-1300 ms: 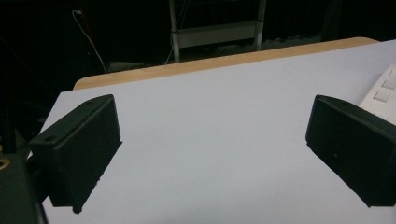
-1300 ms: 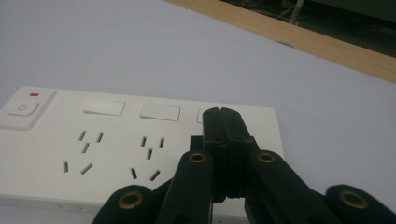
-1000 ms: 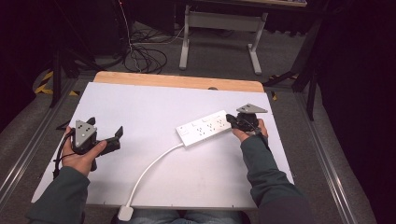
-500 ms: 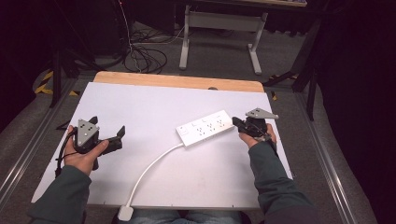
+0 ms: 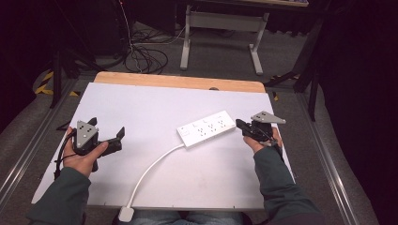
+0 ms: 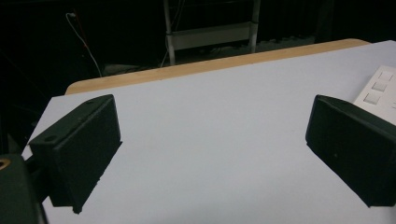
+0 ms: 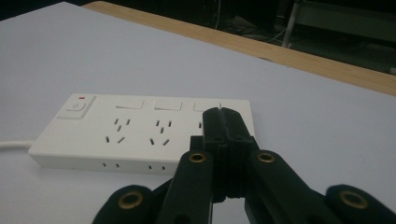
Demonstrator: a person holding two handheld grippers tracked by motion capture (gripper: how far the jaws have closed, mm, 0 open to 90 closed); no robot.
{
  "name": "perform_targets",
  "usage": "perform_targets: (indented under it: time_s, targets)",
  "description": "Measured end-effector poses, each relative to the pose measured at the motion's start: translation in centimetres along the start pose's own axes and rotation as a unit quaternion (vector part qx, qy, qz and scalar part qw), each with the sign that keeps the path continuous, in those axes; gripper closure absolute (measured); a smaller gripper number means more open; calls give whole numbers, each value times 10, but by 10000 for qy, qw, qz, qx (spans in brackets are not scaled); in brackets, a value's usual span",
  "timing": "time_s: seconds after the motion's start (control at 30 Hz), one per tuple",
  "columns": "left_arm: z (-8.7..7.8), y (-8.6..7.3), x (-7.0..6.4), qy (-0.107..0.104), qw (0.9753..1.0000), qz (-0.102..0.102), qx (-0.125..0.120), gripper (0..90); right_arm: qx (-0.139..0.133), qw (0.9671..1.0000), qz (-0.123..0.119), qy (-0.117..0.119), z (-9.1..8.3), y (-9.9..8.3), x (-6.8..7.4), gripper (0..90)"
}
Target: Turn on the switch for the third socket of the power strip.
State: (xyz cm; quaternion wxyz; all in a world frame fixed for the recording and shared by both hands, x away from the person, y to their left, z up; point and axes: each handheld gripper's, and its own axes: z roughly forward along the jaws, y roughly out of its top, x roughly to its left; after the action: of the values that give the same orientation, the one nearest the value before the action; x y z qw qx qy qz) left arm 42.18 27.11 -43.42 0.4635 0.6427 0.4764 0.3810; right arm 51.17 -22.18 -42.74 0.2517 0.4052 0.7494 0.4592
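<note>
A white power strip lies flat on the white tabletop, right of centre and nearer the right edge than the left, set at a slant so that its far end points toward the far right corner. In the right gripper view it shows a switch with a small red mark at one end and a row of sockets along its top. Its white cord leaves the near end, curves across the board toward the near edge and ends in a plug hanging just over that edge.

The right gripper sits just beside the strip's far end, near the right edge, jaws pressed together with nothing between them, not touching the strip.

The left gripper is held near the left edge, well apart from the strip, jaws spread wide over bare tabletop.

A wooden strip runs along the far edge.
</note>
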Motion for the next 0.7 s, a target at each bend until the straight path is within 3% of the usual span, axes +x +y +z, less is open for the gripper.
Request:
perform_targets:
  time_s: [0.7]
  targets:
    - [-3, -1, 0, 26, 10000, 4, -7, 38, -365, 9993, 47, 20, -31, -7, -1, 900]
